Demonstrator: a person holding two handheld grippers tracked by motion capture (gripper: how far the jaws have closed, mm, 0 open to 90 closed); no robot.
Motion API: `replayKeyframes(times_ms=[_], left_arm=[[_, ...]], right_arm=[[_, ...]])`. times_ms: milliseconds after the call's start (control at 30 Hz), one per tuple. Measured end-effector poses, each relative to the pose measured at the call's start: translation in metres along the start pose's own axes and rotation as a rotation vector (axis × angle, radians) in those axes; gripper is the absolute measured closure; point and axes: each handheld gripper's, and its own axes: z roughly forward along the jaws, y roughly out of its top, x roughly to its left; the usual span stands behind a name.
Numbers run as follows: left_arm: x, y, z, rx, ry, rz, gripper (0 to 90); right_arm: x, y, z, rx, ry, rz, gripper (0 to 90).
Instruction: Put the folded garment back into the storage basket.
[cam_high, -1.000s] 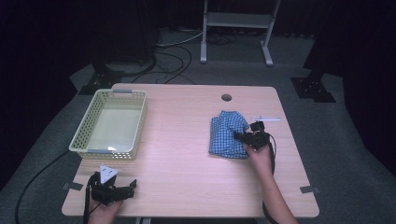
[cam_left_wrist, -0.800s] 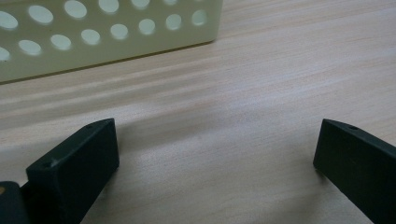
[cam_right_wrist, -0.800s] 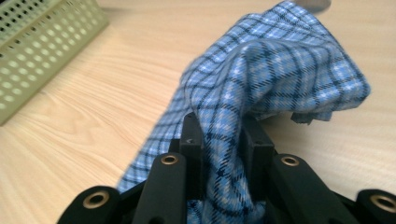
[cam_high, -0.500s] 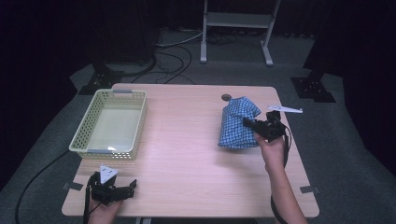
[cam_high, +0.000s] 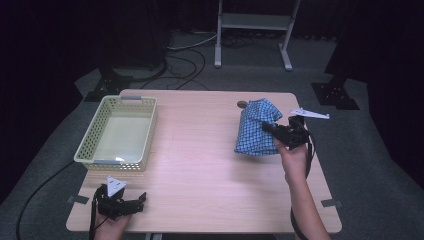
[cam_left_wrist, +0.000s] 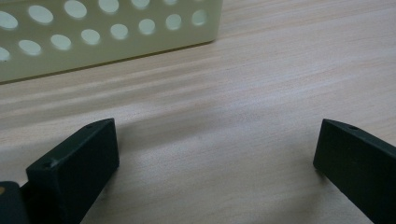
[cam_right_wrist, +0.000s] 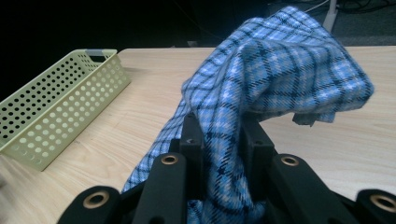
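High view: the right gripper (cam_high: 270, 130) is clamped on a blue checked cloth (cam_high: 256, 127), which hangs bunched above the right half of the table (cam_high: 200, 165), while the left gripper (cam_high: 131, 202) rests at the near left corner, just in front of the basket (cam_high: 120, 131). Left gripper view: the jaws stand wide apart over bare wood with nothing between them, the basket wall (cam_left_wrist: 107, 32) just beyond. Right gripper view: both jaws pinch a fold of the cloth (cam_right_wrist: 275, 79), which rises above them and drapes over to the right, with the basket (cam_right_wrist: 56, 107) well apart at the left.
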Motion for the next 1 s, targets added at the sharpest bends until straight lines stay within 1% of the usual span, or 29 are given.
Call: replayKeyframes(times_ms=[67, 333, 433, 600, 1000], left_arm=[[0.0, 0.0, 0.0, -0.002, 0.0, -0.002, 0.0], [0.0, 0.0, 0.0, -0.003, 0.0, -0.002, 0.0], [0.0, 0.0, 0.0, -0.003, 0.0, -0.002, 0.0], [0.0, 0.0, 0.0, -0.001, 0.0, 0.0, 0.0], [0.0, 0.0, 0.0, -0.002, -0.001, -0.004, 0.0]], right_arm=[[0.003, 0.0, 0.004, 0.012, 0.0, -0.015, 75.0], [0.011, 0.001, 0.012, 0.008, 0.013, -0.001, 74.9], [0.016, 0.003, 0.015, 0.014, 0.004, -0.005, 75.0], [0.023, 0.005, 0.023, 0.016, 0.022, -0.004, 74.9], [0.05, 0.009, 0.044, 0.009, 0.075, -0.016, 74.9]])
